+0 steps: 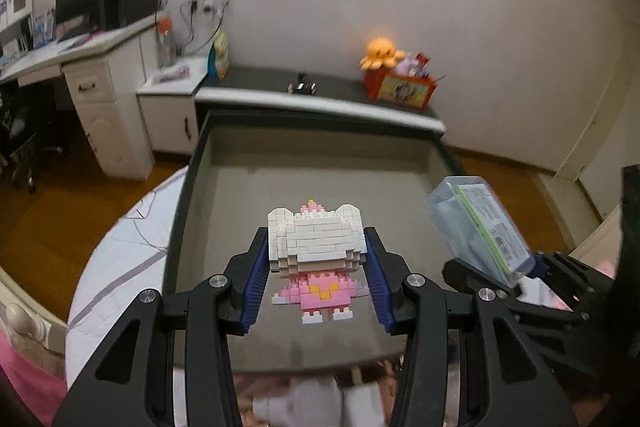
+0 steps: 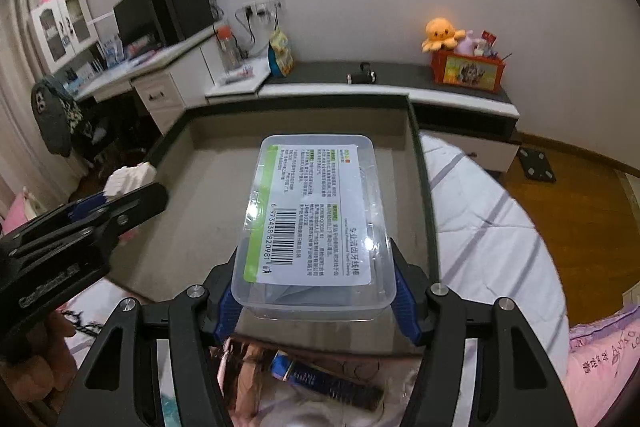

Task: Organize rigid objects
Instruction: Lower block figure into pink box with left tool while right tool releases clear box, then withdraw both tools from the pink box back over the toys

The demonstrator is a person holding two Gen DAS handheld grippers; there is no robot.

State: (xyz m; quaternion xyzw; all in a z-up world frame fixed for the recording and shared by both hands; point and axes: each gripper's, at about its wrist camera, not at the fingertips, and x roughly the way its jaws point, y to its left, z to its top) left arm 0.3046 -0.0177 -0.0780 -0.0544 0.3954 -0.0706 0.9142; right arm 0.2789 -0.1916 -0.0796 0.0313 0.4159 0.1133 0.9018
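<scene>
Left wrist view showed the big grey tray (image 1: 224, 163) on the bed, bare inside. Above its right edge the right gripper (image 2: 316, 291) clamped the clear plastic box (image 2: 316, 211) by its near end; light, stiff, probably slick. Above the tray's near edge the left gripper (image 1: 316, 279) pinched the brick figure (image 1: 318, 247) at its head between 2 pads; it looked fragile, best held there gently.

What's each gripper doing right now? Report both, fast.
Left gripper: jaws closed on the brick figure.
Right gripper: jaws closed on the clear plastic box.
</scene>
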